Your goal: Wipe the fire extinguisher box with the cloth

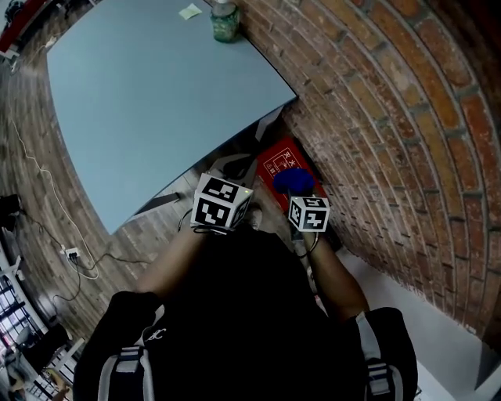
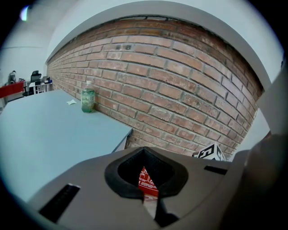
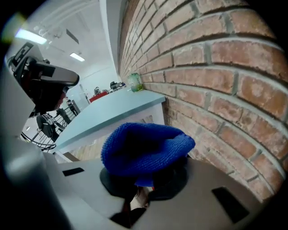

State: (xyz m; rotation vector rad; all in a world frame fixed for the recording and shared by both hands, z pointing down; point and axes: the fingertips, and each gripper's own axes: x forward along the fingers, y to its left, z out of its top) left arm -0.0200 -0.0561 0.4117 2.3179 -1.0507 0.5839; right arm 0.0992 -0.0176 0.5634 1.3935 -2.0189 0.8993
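The red fire extinguisher box (image 1: 280, 162) stands on the floor against the brick wall, under the table's corner. My right gripper (image 1: 298, 190) hovers just above it, shut on a bunched blue knitted cloth (image 1: 293, 181). In the right gripper view the cloth (image 3: 146, 146) bulges out over the jaws of the right gripper (image 3: 144, 179) and hides the box. My left gripper (image 1: 223, 202) is held beside the right one, to its left. Its jaws (image 2: 145, 153) are shut on nothing, and a strip of the red box (image 2: 147, 182) shows through the hollow between them.
A light blue table (image 1: 149, 94) fills the left, its corner over the box. A green bottle (image 1: 225, 21) and a paper scrap (image 1: 189, 12) sit at its far edge. The brick wall (image 1: 391, 125) runs along the right. Cables (image 1: 74, 254) lie on the wooden floor.
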